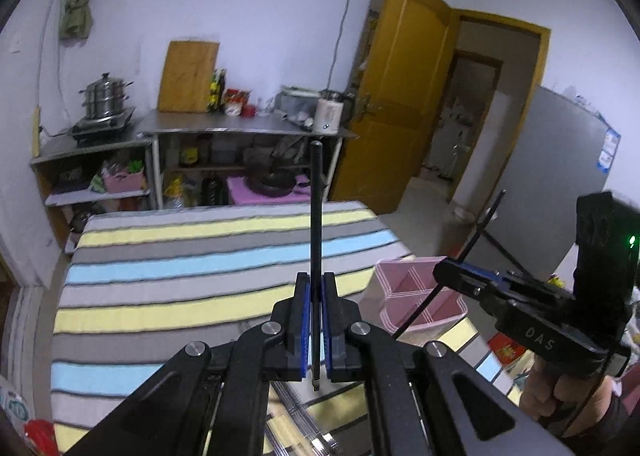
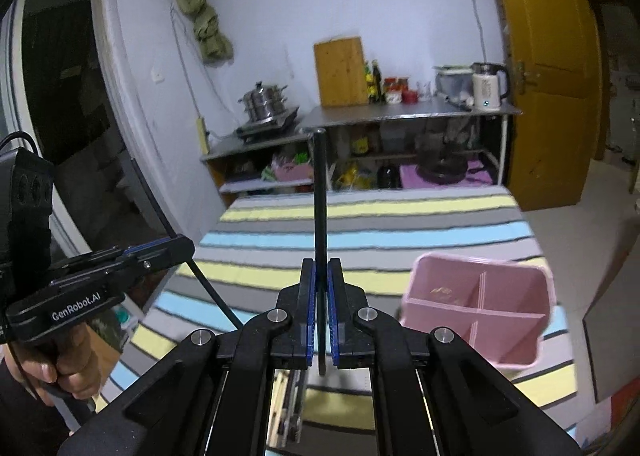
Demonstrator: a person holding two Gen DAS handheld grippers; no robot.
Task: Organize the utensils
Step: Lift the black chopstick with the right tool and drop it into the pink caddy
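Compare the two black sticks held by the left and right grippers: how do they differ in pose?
In each gripper's own view, its black stick stands upright between the fingers: the left stick in the left gripper, the right stick in the right gripper. Seen from the other camera, each looks slanted instead. The right stick crosses above the pink organizer; the left stick hangs away from it. Both are thin, black and clamped.

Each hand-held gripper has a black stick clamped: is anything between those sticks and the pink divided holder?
Nothing visible. The right hand-held gripper holds its thin black stick left of the pink divided plastic holder, whose open compartments look almost empty. The left hand-held gripper holds its thin black stick farther left, over the striped cloth.
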